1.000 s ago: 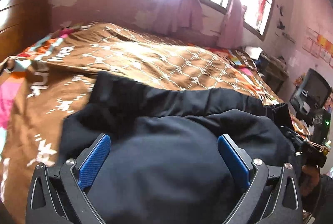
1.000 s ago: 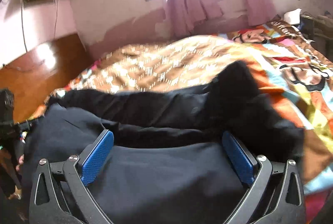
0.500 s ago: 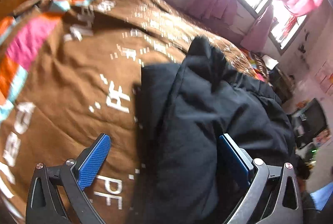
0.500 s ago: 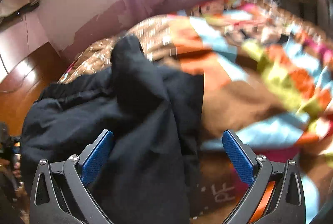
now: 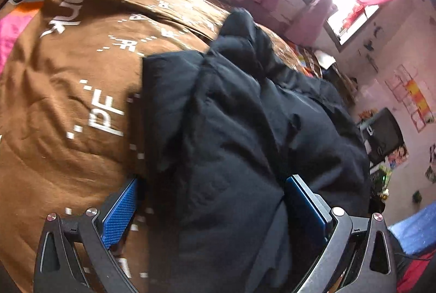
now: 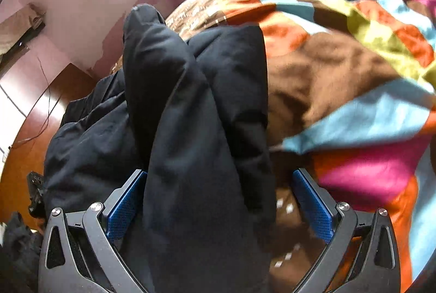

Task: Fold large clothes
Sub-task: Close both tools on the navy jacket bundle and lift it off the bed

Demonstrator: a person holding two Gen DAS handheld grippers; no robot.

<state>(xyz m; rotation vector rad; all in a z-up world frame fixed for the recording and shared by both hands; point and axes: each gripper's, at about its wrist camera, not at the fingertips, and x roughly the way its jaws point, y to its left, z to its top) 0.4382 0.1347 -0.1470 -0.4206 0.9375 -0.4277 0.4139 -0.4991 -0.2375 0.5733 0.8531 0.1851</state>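
We are working a black padded coat (image 5: 239, 135) that is lying bunched on the bed's brown patterned quilt (image 5: 68, 80). It is looking thick, soft and puffy, and we are judging it bulky rather than heavy, with a smooth shell likely to slide and spring open.

Our left gripper (image 5: 215, 208) is standing with its blue pads apart and a ridge of coat running between them. Our right gripper (image 6: 218, 200) is likewise spread wide, a fold of the same coat (image 6: 190, 115) draping between its fingers; neither is clamped.

We are thinking the firmest hold is at a seam or hem edge, not the mid-panel padding.

Quilt is lying bare on the coat's outer side in both views, giving room to spread. The bed's edges are mostly out of view.
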